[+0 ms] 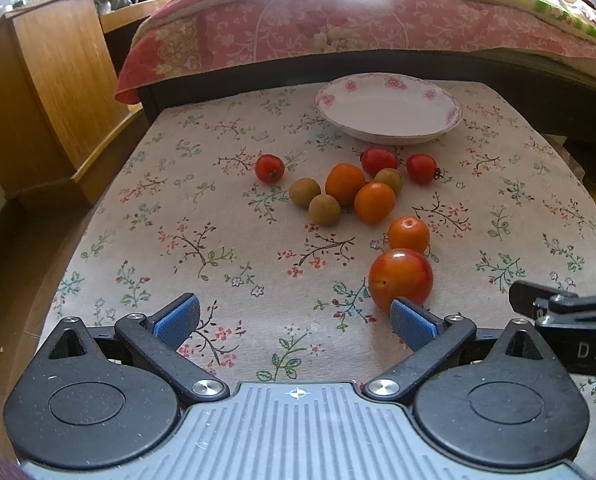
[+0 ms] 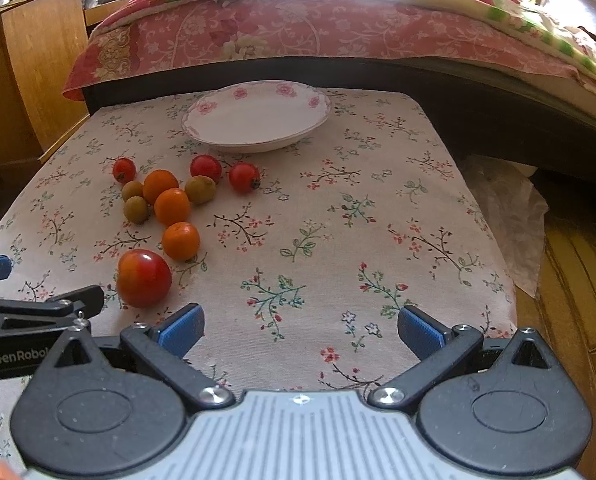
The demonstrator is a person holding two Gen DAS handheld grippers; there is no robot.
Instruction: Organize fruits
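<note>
The fruits lie loose on the bench (image 1: 218, 280), which wears a flowered cloth, and the white plate (image 1: 388, 110) with pink flowers on its rim sits empty near the far edge, by the bed (image 1: 338, 28). The left tool (image 1: 296, 322) is spread wide and holds nothing; its right blue pad sits just beside the big red-orange plum (image 1: 401, 278), at the near end of the row. The right tool (image 2: 300, 330) is wide too and empty, over bare cloth, with the fruits off toward the bench's left side. All the fruits are round, so a bump from a pad could send the plum rolling into the small orange (image 1: 408, 234) just behind it, and that one could roll on toward the bunch. In that bunch two more oranges (image 1: 374, 202), three brown longans (image 1: 324, 209) and three cherry tomatoes (image 1: 269, 168) lie close, some touching, so grabbing one may push its neighbours. A hard squeeze could squash a soft tomato. The two tools are close together and might knock each other. On the side of the right tool the letters "DAS" show, cut off; on the left tool "GenRobo" can be read, also cut off.
</note>
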